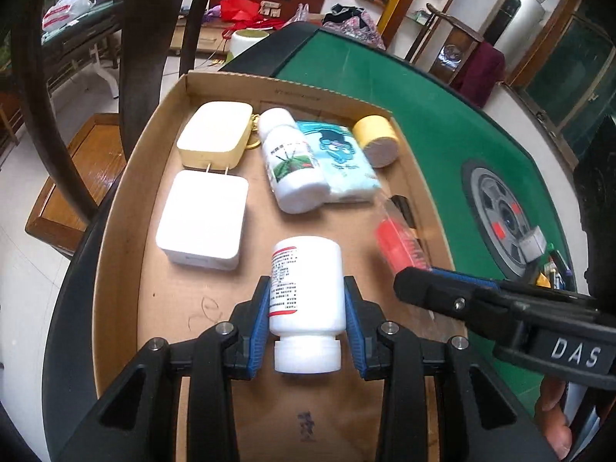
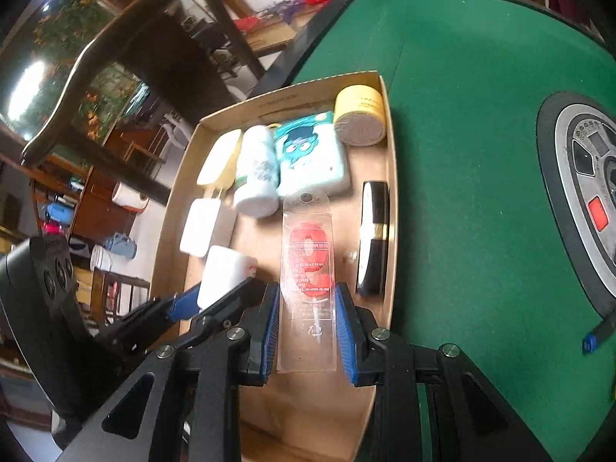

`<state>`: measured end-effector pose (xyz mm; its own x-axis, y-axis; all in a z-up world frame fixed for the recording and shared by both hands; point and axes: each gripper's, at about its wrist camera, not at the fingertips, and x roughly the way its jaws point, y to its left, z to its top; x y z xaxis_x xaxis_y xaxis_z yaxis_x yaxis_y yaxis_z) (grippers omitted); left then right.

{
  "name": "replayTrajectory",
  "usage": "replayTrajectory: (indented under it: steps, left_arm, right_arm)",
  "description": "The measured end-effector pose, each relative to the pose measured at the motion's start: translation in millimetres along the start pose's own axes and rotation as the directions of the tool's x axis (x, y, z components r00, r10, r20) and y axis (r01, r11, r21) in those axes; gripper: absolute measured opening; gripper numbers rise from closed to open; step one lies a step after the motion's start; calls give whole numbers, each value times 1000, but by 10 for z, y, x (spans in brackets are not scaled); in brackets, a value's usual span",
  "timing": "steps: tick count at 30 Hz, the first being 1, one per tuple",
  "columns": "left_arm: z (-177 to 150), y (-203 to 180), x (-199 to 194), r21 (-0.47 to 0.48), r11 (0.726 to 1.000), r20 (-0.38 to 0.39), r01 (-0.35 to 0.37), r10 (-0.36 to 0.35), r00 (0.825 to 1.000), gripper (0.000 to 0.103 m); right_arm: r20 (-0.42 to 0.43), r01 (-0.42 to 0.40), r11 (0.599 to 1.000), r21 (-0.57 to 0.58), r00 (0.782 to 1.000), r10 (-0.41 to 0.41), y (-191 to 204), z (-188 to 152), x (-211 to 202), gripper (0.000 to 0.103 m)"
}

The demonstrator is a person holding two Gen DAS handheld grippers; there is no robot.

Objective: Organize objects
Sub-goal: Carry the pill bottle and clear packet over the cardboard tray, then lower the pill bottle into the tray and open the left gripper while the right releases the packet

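we've seven things lying in the cardboard tray (image 1: 115, 208); left hand-held gripper (image 1: 306, 308) clamps a white bottle (image 1: 306, 288), right hand-held gripper (image 2: 306, 323) a clear packet (image 2: 308, 269), both over it, unplaced.

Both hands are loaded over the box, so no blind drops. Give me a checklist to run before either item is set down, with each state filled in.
1. Left tongs shut on the white pill bottle, pads on both sides: ok.
2. Right tongs shut on the clear sleeve with the red item: ok.
3. Both loads over the cardboard box, not the green table: ok.
4. Bare box floor ahead of the pill bottle, short of the white charger and the lying bottle: ok.
5. Room for the sleeve beside the black tube: cannot tell.
6. Space between the two tongs: not ok, close.
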<state>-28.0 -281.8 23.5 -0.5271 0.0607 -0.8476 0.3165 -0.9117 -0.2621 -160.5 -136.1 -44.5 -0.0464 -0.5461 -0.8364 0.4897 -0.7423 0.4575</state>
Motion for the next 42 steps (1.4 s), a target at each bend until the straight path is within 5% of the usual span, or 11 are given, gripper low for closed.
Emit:
replayTrajectory:
  steps: [30, 42]
  left_arm:
    - [140, -74, 90, -36, 999, 26, 21, -20, 999, 36]
    - [-1, -348, -237, 25, 999, 76, 48, -50, 996, 39]
  right_arm:
    - [-1, -4, 998, 60, 1000, 4, -45, 172, 55, 33]
    - [111, -64, 997, 47, 992, 59, -205, -226, -520, 33]
